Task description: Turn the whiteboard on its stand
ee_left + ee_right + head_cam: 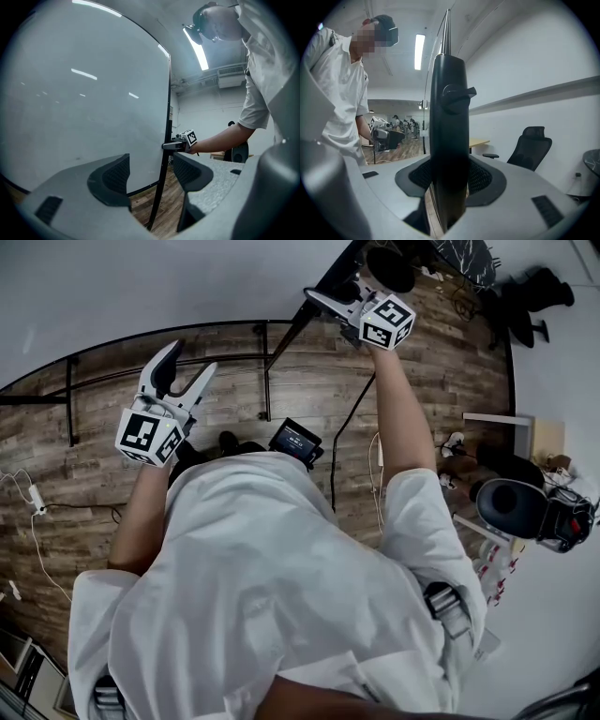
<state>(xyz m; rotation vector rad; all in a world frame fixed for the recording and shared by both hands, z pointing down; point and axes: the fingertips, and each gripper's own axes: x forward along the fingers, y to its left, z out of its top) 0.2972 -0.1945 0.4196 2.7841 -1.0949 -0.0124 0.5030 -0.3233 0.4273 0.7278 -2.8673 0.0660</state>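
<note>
The whiteboard (84, 93) fills the left of the left gripper view, its white face (141, 287) along the top of the head view. Its black stand has a side post (449, 122) with a small lock lever (458, 93). My right gripper (449, 183) is shut on this post, a pad pressed on each side; in the head view the right gripper (317, 298) is at the post's top. My left gripper (190, 360) hangs open in front of the board's face with nothing between its fingers (110, 176), level and apart from the board.
The stand's black floor bars (169, 362) cross the wooden floor (84, 446) under the board. A black device (295, 442) lies by my feet, white cables (33, 507) at the left. Office chairs (534, 292) and a round black unit (511, 507) stand at the right.
</note>
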